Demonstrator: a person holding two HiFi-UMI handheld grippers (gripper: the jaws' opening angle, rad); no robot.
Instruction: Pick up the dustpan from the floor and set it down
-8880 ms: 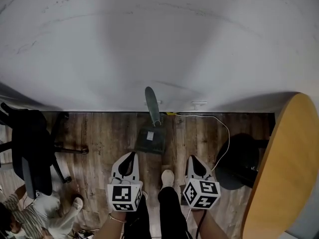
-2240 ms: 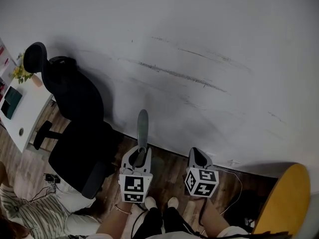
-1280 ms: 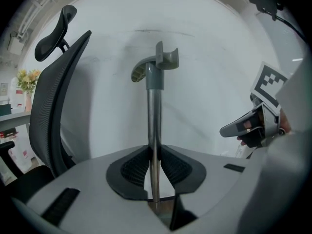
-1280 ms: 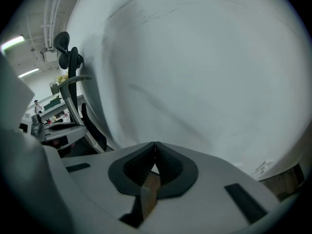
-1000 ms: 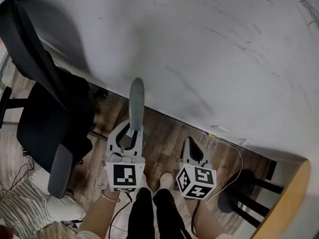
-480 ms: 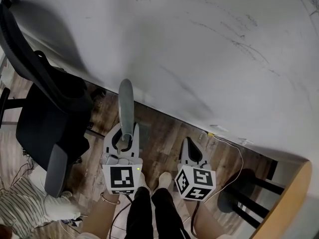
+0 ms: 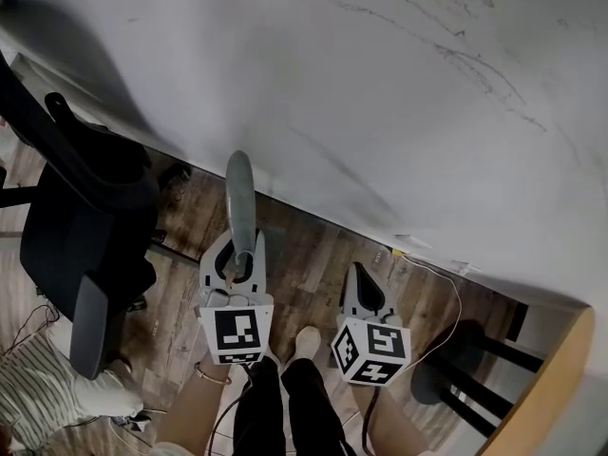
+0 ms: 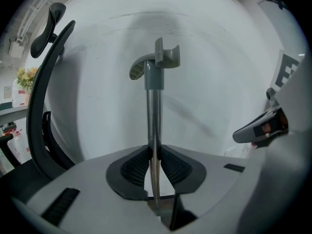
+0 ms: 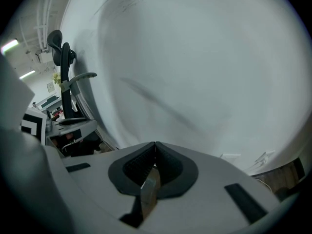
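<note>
The dustpan handle stood between the jaws of my left gripper and reached up before it, toward the wall along the far edge of the floor. My right gripper hung just right of the left one, with my shoe nearer me, between them. An office chair stood on the floor at the left, near the wall. At the right a cable ran over the floor from the wall's foot, a stool beside it, and a round tabletop filled the near right corner.

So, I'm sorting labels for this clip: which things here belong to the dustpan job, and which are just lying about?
Job: dustpan, clamped in the left gripper.
Lying about: office chair, wooden table; the right gripper is shut and empty.
</note>
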